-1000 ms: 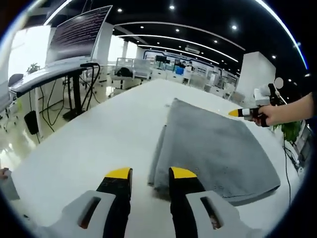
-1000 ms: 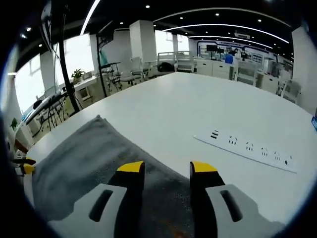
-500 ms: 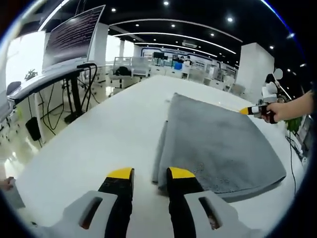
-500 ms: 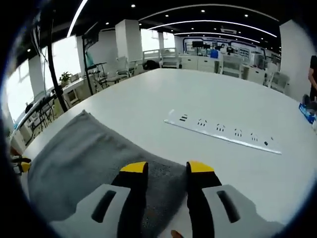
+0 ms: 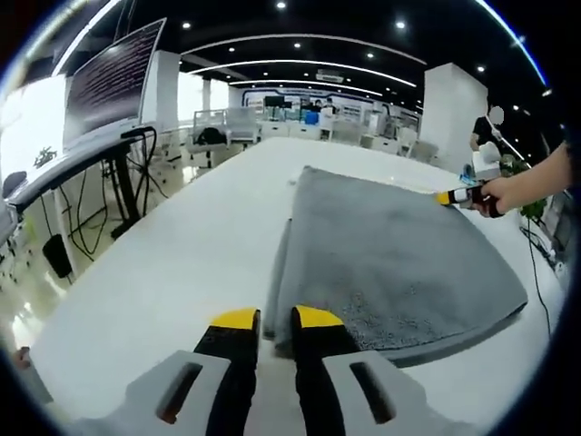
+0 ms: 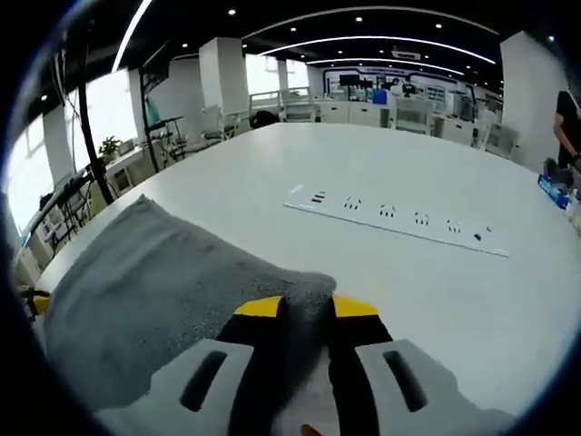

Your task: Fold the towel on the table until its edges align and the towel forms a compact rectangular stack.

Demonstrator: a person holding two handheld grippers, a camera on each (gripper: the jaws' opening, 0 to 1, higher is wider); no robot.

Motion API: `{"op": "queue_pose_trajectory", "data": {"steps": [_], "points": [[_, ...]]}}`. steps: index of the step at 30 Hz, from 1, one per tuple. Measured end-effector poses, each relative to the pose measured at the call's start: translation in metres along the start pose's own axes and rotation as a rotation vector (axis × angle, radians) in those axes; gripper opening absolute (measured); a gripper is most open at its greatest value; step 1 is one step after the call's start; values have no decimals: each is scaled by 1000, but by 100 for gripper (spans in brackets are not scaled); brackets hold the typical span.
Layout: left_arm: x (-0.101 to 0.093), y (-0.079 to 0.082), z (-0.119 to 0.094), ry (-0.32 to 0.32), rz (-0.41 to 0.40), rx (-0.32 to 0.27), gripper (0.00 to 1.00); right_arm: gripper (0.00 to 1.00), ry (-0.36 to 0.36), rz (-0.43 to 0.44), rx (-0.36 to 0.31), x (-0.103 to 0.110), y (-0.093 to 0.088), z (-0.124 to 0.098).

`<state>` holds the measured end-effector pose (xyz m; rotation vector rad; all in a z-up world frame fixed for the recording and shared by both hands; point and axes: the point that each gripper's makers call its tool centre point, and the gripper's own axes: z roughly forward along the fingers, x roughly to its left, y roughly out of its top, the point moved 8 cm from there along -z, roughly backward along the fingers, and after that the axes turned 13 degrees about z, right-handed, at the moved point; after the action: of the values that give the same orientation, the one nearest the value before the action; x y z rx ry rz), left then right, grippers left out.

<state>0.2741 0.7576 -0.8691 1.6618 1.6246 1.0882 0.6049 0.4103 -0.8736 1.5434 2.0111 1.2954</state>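
1. Pinching a corner of the grey towel [image 6: 154,291], the right hand-held gripper [image 6: 307,307] has its yellow-tipped jaws drawn in on the cloth, which bunches up between them.
2. Closing on the towel's near corner, the left hand-held gripper [image 5: 265,318] shows its jaws nearly together with the folded edge [image 5: 280,272] at its tips; whether cloth is actually caught between them I cannot tell.
3. The towel [image 5: 390,263] lies flat on the white worktop [image 5: 172,263], already doubled at least once: layered edges show along its left side in the left gripper view. The right hand-held gripper [image 5: 452,196] and the person's hand [image 5: 508,193] sit at its far right corner.
4. Judging by this, the task is partway along: the towel is a broad rectangle, not yet a compact stack, so at least one more fold and an alignment of edges appear to remain.
5. Beyond the towel, a white power strip [image 6: 395,221] lies well apart on the worktop [image 6: 472,291].
6. No brand, label or legible writing can be read; a large screen [image 5: 113,77] shows lines too small to make out.
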Motion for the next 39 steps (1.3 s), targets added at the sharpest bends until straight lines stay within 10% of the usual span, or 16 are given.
{"op": "queue_pose_trajectory", "data": {"steps": [18, 39], "points": [[-12, 7, 4, -89, 92, 51, 5, 4, 25, -131, 28, -9, 0, -11], [-128, 34, -8, -388, 326, 74, 4, 4, -73, -104, 44, -115, -1, -70]]}}
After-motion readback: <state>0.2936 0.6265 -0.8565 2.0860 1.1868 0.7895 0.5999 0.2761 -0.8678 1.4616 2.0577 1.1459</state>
